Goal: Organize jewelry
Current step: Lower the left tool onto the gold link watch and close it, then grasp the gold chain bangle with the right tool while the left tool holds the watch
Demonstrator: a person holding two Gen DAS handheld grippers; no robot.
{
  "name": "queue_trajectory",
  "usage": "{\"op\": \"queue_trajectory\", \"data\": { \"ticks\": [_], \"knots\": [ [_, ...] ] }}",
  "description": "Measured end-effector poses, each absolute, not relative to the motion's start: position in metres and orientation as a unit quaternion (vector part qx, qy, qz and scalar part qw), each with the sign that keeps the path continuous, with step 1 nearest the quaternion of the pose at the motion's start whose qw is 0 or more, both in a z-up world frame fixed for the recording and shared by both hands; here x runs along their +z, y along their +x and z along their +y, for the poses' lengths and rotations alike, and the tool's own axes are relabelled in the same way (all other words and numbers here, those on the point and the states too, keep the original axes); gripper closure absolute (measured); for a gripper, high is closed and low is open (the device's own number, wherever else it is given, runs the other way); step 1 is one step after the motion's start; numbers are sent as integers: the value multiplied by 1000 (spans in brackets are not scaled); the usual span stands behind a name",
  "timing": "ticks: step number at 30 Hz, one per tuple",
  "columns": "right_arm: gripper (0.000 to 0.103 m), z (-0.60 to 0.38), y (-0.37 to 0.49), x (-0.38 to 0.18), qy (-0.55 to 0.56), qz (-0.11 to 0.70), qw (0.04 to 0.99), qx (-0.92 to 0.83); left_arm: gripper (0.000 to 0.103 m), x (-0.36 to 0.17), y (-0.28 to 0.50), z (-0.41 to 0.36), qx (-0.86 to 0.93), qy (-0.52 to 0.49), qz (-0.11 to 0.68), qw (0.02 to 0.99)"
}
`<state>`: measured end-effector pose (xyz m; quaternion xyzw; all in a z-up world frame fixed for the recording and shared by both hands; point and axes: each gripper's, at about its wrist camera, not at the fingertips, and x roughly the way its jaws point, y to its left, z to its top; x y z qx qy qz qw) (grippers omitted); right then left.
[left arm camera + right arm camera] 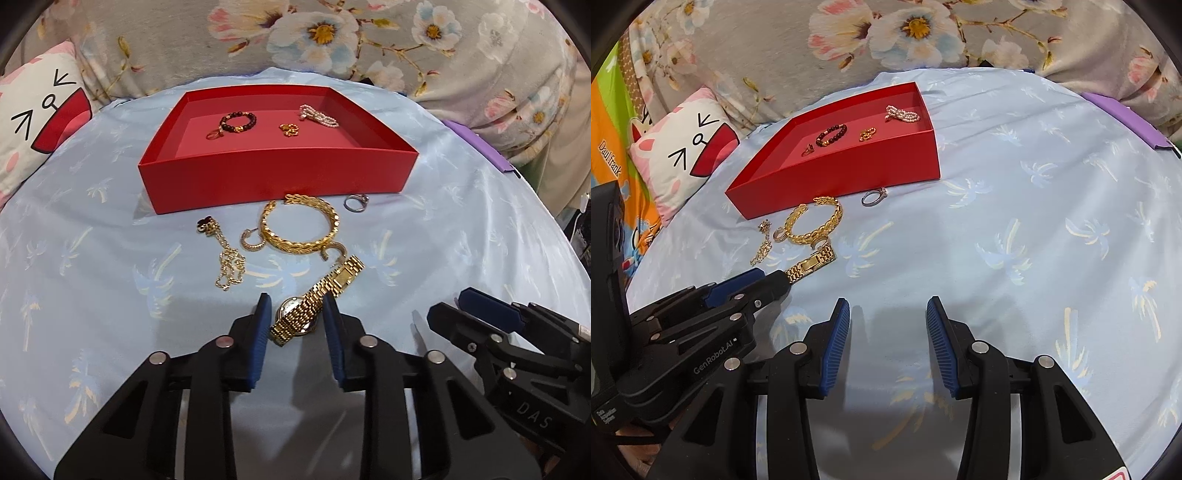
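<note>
Your left gripper (295,308) closes on gold watch (308,308), pads touching; lift, carry ahead into red tray (273,184). Right gripper (886,314) half-open, empty.

Gold watch (314,299): polished metal link band, glossy, with a glass-like dial face. Gold bangle (301,229): shiny textured metal. Red tray (277,181): matt card, smooth. Light blue cloth (110,295): smooth fabric with a slight sheen. Left gripper (297,306): matt black plastic, ribbed blue pads.
</note>
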<state>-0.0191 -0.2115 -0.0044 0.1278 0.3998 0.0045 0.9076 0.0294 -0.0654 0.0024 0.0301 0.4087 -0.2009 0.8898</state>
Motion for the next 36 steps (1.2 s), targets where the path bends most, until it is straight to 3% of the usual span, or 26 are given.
{"op": "queue_trajectory", "data": {
  "ticks": [4,21,36],
  "knots": [
    [59,-213,-20,-4,130,399,907,4,90,6,27,-65,-199,30,402,893],
    [59,-209,-14,2,135,396,908,20,90,31,19,-5,-182,-14,393,901],
    [59,-175,66,7,117,399,908,52,90,38,27,29,-155,-47,390,906]
  ]
}}
